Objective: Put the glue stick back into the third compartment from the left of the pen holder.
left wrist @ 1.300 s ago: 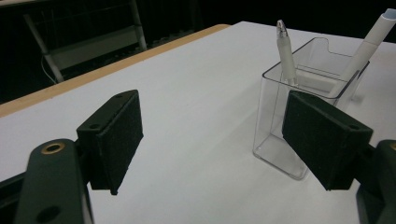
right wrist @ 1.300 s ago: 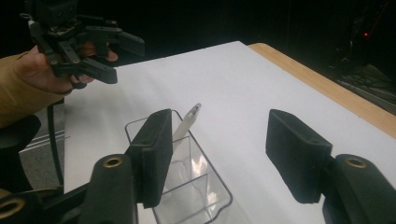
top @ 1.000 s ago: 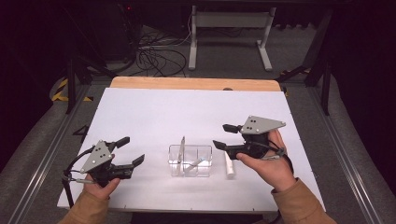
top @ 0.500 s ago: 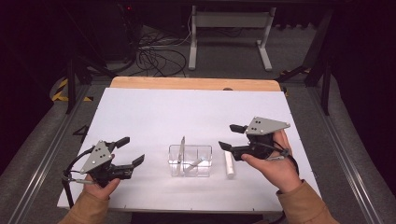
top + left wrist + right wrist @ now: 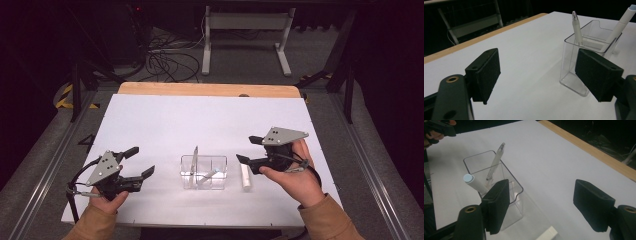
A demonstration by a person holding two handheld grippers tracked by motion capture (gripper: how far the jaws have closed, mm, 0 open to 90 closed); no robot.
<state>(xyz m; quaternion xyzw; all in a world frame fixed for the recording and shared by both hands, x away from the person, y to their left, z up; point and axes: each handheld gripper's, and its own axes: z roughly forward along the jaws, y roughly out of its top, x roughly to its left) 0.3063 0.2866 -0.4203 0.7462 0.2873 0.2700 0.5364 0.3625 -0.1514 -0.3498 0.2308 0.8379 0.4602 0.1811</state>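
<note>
Holder: clear plastic holder [image 5: 204,171] stands upright near the front middle of the white surface [image 5: 165,120]; I place everything else from it.
Done: I count two items inside the holder, a slim white pen [image 5: 577,27] leaning toward its left end and a capped marker [image 5: 474,183] slanting across it.
Left: a white stick-shaped item [image 5: 246,177] lies flat on the surface just right of the holder, apart from its wall. I judge it is the next one to go in, so the job looks roughly two-thirds through.
Right claw: right claw [image 5: 250,150] hovers just right of the holder, above and behind the white stick; its jaws have just been opening, stand wide, and have nothing between them.
Left claw: left claw [image 5: 142,162] sits well left of the holder, jaws wide apart and empty.
Change: against a second ago, my right hand has drifted slightly right and nearer the front edge, away from the holder. The left claw, the holder, its contents and the white stick lie as they did.
</note>
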